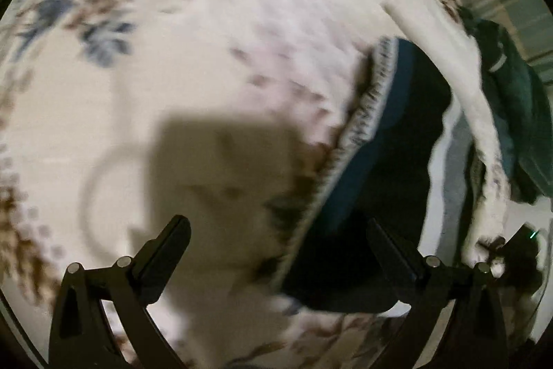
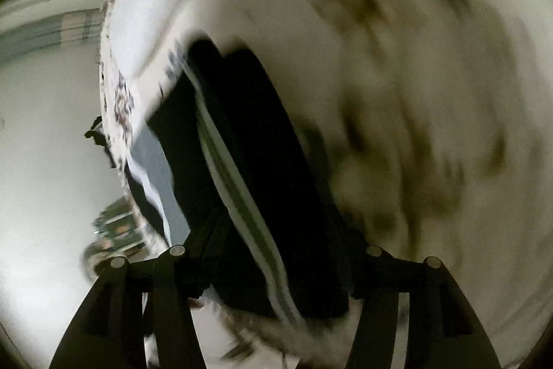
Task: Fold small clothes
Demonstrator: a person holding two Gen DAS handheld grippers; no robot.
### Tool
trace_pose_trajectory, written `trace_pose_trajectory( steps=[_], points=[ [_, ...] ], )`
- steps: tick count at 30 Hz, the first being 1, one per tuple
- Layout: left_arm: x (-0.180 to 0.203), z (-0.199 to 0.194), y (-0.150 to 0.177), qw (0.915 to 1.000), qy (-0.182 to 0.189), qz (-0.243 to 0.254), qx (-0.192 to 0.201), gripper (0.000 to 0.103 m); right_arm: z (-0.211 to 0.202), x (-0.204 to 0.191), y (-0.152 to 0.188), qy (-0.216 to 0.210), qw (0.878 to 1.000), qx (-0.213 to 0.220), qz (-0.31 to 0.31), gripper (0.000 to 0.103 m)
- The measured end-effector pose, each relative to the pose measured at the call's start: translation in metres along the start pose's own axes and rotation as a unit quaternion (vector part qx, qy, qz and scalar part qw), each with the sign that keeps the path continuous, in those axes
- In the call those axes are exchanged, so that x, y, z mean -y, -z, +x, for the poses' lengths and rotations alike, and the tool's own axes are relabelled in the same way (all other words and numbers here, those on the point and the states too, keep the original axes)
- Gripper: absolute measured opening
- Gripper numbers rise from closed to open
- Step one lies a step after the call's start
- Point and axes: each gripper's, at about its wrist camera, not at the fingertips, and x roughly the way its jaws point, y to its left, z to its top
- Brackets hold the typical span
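A small dark navy garment (image 1: 373,168) with a grey patterned waistband (image 1: 366,113) lies folded on a white bedsheet with a blue and brown flower print (image 1: 145,71). My left gripper (image 1: 276,230) is open and empty just above the sheet, its right finger (image 1: 390,248) over the garment's near end. In the right wrist view, the same dark garment (image 2: 255,140), with a white stripe, lies between the fingers of my right gripper (image 2: 276,248). The jaws stand apart. Both views are blurred.
A dark green garment (image 1: 511,99) hangs off the bed's edge on the right. A grey and white cloth (image 1: 456,154) lies beside the navy garment. A white wall (image 2: 41,140) and a curtain show past the bed.
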Motion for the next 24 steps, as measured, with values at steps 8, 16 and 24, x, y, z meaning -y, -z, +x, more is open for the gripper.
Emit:
trace_pose_trajectory(
  steps=[8, 16, 24],
  points=[
    [0.01, 0.001, 0.005, 0.9999, 0.005, 0.011, -0.008, 0.103, 0.015, 0.014, 0.05, -0.035, 0.999, 0.013, 0.006, 0.014],
    [-0.004, -0.013, 0.026, 0.9995, 0.009, 0.024, -0.017, 0.103, 0.002, 0.026, 0.064, 0.046, 0.999, 0.02, 0.003, 0.013],
    [-0.011, -0.01, 0.03, 0.9979, 0.063, 0.008, -0.011, 0.103, -0.033, -0.031, 0.033, 0.136, 0.987, 0.067, -0.054, 0.049]
  ],
)
